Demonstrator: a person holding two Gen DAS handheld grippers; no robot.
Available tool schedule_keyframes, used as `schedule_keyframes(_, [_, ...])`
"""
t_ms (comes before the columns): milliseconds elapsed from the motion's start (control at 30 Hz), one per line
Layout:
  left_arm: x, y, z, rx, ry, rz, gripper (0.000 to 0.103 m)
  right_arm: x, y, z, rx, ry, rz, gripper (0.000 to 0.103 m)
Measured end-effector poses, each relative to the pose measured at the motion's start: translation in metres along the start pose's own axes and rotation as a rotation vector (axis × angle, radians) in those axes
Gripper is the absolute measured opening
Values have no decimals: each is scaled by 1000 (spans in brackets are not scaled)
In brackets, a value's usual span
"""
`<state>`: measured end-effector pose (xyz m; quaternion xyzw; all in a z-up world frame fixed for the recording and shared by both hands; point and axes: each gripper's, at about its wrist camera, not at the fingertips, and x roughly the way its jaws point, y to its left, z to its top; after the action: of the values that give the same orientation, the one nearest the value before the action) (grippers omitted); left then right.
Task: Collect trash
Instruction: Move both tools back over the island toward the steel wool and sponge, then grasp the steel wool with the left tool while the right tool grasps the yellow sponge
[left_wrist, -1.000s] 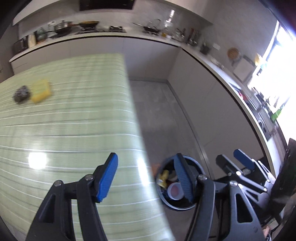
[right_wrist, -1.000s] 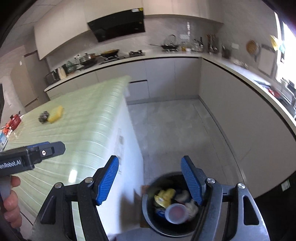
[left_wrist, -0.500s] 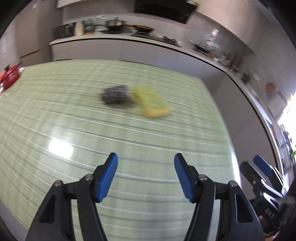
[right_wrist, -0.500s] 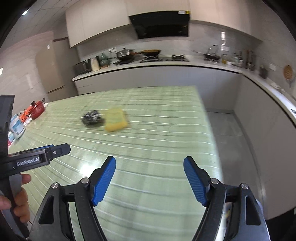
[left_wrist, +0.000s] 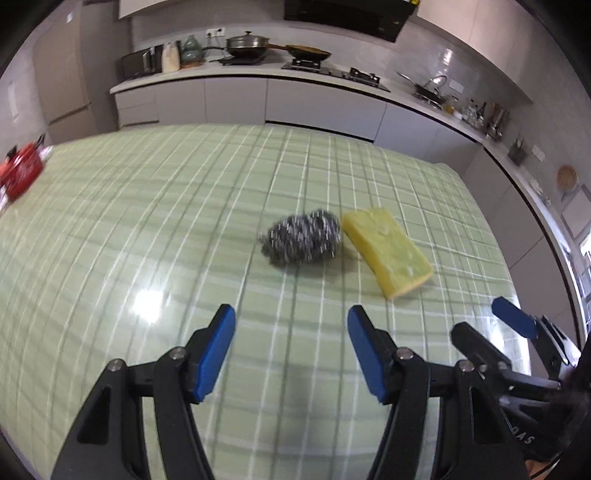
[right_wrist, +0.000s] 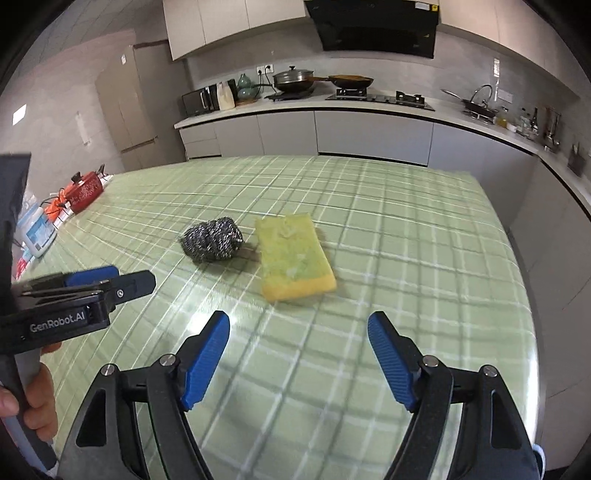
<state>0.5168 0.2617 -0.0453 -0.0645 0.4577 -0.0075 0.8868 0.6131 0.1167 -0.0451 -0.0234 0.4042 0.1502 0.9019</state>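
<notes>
A steel wool ball (left_wrist: 301, 236) (right_wrist: 211, 240) and a yellow sponge (left_wrist: 386, 251) (right_wrist: 293, 256) lie side by side on the green checked table (left_wrist: 147, 229) (right_wrist: 406, 240). My left gripper (left_wrist: 291, 350) hovers just short of the steel wool, open, with nothing between its blue pads. Facing the sponge from a little nearer, my right gripper (right_wrist: 299, 358) is empty and its jaws are opening. In the left wrist view the right gripper (left_wrist: 491, 332) shows at the right edge. The left gripper (right_wrist: 110, 280) shows at the left of the right wrist view, with a hand on its handle.
A red pot (right_wrist: 85, 190) (left_wrist: 20, 173) and a white box (right_wrist: 37, 230) stand at the table's left end. Beyond the table runs a kitchen counter (right_wrist: 369, 103) with pans and a stove. The table's right edge (right_wrist: 517, 258) drops to the floor by grey cabinets.
Both grippers swung left from the trash bin on the floor to over the table. The steel wool and sponge now lie close ahead. The right jaws stand a little wider.
</notes>
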Motion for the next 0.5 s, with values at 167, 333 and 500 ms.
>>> schedule_keyframes(167, [28, -5, 29, 114, 26, -37, 68, 36, 6, 21, -29, 18, -43, 82])
schedule_keyframes(333, [54, -8, 48, 233, 60, -70, 68, 72, 8, 34, -37, 59, -80, 82])
schedule_keyframes(500, [77, -5, 53, 254, 92, -111, 68, 96, 5, 38, -13, 97, -88, 83])
